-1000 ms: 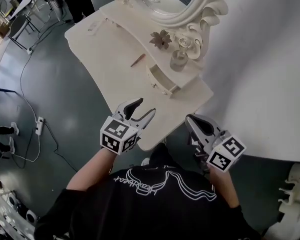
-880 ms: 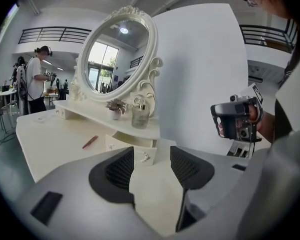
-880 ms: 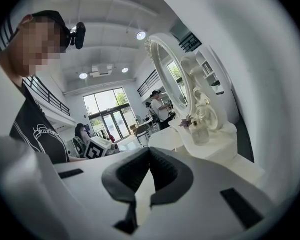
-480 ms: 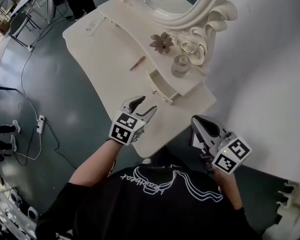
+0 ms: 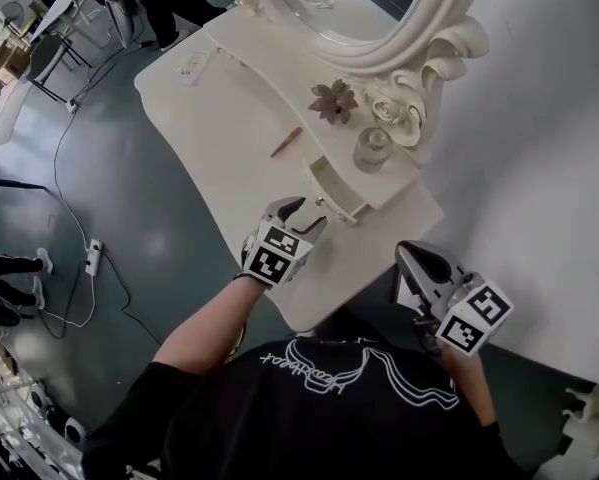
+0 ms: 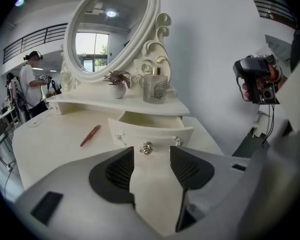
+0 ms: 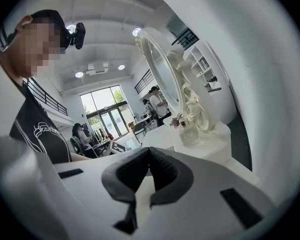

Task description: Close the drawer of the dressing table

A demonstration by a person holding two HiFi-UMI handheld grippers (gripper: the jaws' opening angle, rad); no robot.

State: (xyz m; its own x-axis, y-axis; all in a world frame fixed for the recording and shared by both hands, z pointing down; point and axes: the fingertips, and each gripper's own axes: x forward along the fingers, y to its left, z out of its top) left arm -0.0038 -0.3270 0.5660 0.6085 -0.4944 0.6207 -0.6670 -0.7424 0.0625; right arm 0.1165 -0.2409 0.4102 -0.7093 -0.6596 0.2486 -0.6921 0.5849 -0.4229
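The cream dressing table (image 5: 229, 108) has its small drawer (image 5: 336, 188) pulled out from under the raised shelf. In the left gripper view the drawer front (image 6: 150, 132) faces me, with its metal knob (image 6: 145, 147) just beyond the gap between the jaws. My left gripper (image 5: 307, 215) (image 6: 151, 156) is open over the tabletop, close in front of the drawer and holding nothing. My right gripper (image 5: 409, 258) (image 7: 150, 154) is shut and empty, held off the table's near right corner.
On the shelf stand a glass bottle (image 5: 371, 151) and a dried flower (image 5: 332, 99) below the oval mirror (image 5: 349, 8). A red pencil-like stick (image 5: 285, 142) lies on the tabletop left of the drawer. A white wall (image 5: 539, 148) runs along the right. A power strip (image 5: 92, 257) and cables lie on the floor.
My left gripper has moved forward across the tabletop, from near the front edge to just in front of the drawer. The right gripper has stayed beside the table corner.
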